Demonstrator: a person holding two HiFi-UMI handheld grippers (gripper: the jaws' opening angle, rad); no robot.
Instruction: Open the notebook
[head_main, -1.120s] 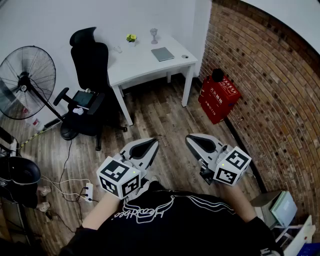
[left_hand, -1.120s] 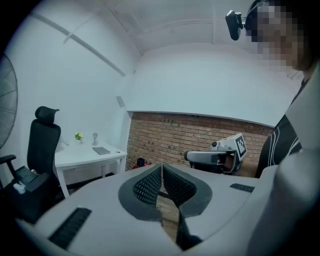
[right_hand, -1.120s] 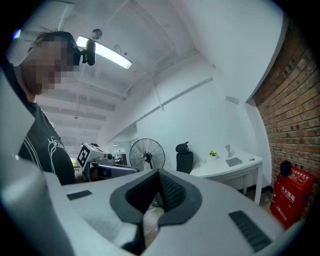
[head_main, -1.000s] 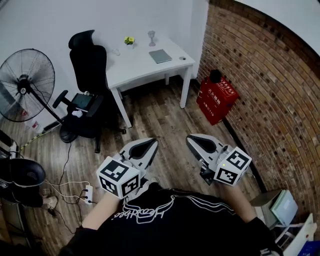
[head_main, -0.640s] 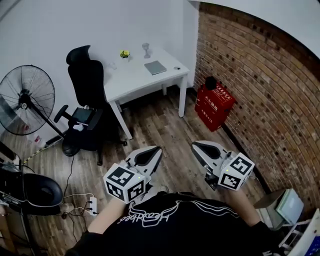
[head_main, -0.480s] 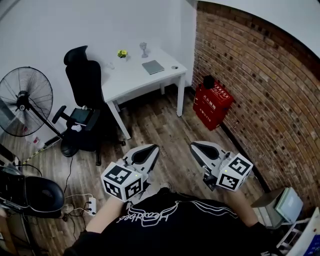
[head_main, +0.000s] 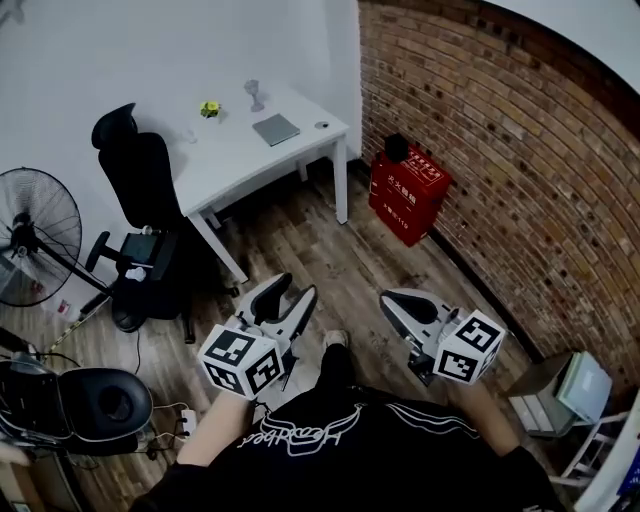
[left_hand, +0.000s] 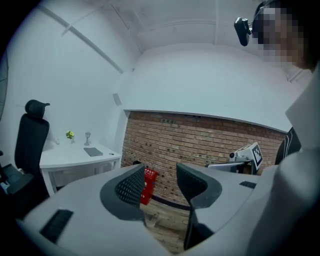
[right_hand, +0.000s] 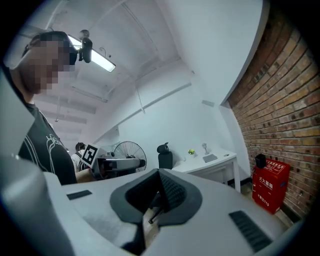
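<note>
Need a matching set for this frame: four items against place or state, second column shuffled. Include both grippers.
Column one
1. notebook
2. red box
3. left gripper
4. right gripper

Column two
A. jaws together, empty
B. lying closed on the white desk
C. on the floor by the brick wall
D. jaws apart, nothing between them

Pairs: 1-B, 2-C, 3-D, 4-A

Note: the left gripper's jaws have just been opening, with nothing between them.

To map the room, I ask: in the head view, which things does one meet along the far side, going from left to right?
Round black standing fan → black office chair → white rectangular table → red box on the floor → red-brown brick wall.
</note>
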